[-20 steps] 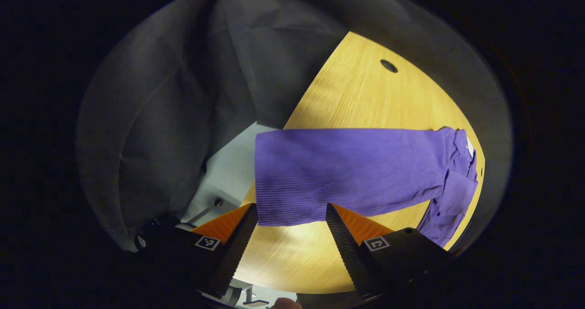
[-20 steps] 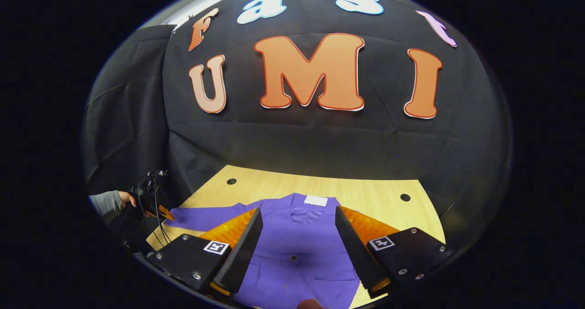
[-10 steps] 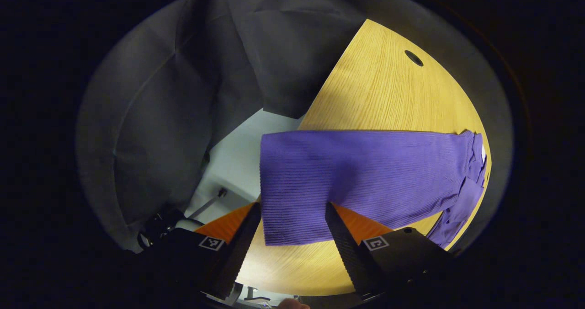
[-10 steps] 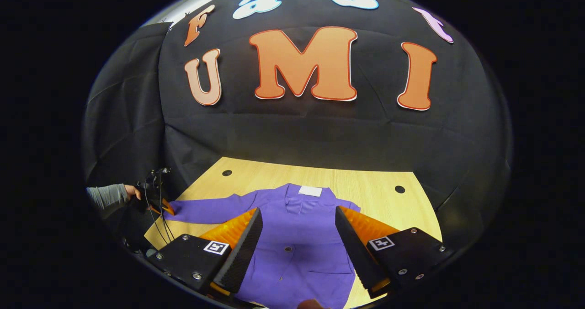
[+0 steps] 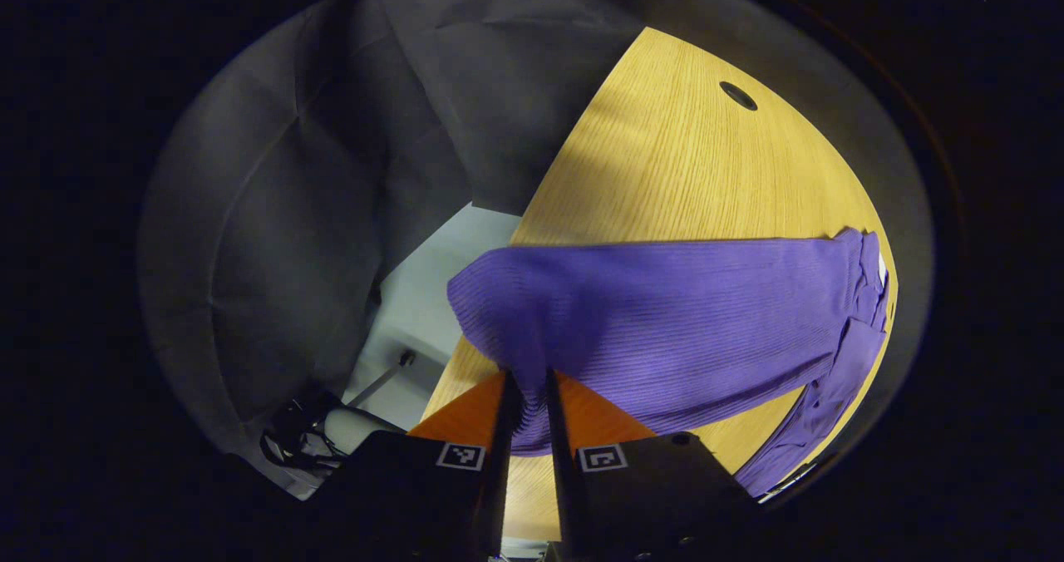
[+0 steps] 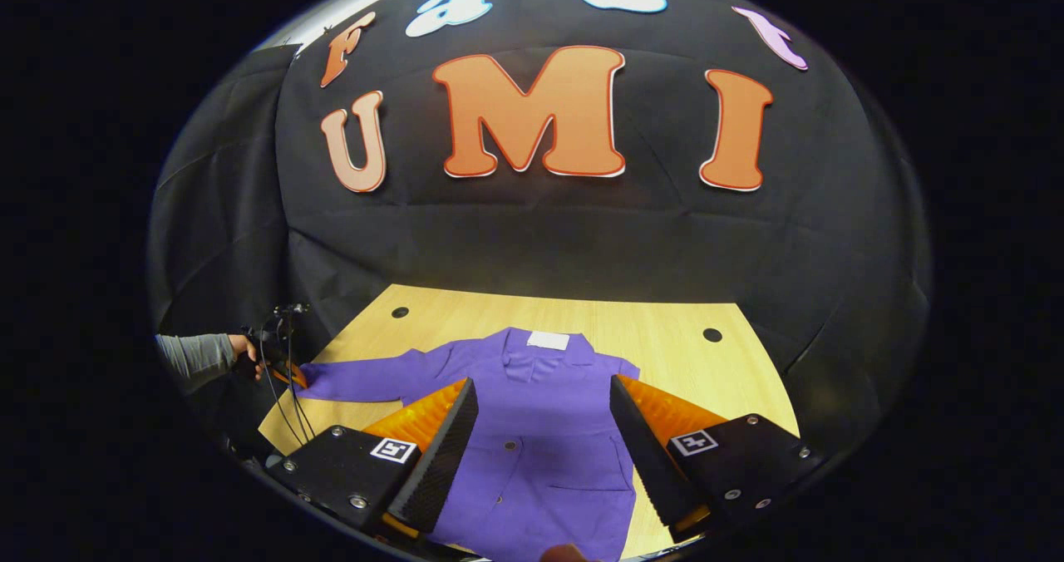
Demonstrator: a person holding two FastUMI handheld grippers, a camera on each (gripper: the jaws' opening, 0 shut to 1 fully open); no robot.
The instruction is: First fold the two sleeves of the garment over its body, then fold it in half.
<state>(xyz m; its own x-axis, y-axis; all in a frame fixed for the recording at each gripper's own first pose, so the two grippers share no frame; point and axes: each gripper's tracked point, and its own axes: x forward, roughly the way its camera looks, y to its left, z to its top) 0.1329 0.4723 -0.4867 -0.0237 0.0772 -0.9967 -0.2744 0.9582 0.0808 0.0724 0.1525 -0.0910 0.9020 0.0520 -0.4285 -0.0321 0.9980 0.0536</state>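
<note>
Sleeve cuff point(image 5: 532, 354) of purple jacket point(image 6: 540, 429), blank white neck label point(image 6: 548, 340), clenched in left tongs point(image 5: 532, 396) on desk point(image 5: 665, 171); right tongs point(image 6: 540, 429) released.

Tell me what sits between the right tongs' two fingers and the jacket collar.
Only the purple jacket's own buttoned front; nothing else lies there. The right gripper view shows the right tongs open above it.
</note>
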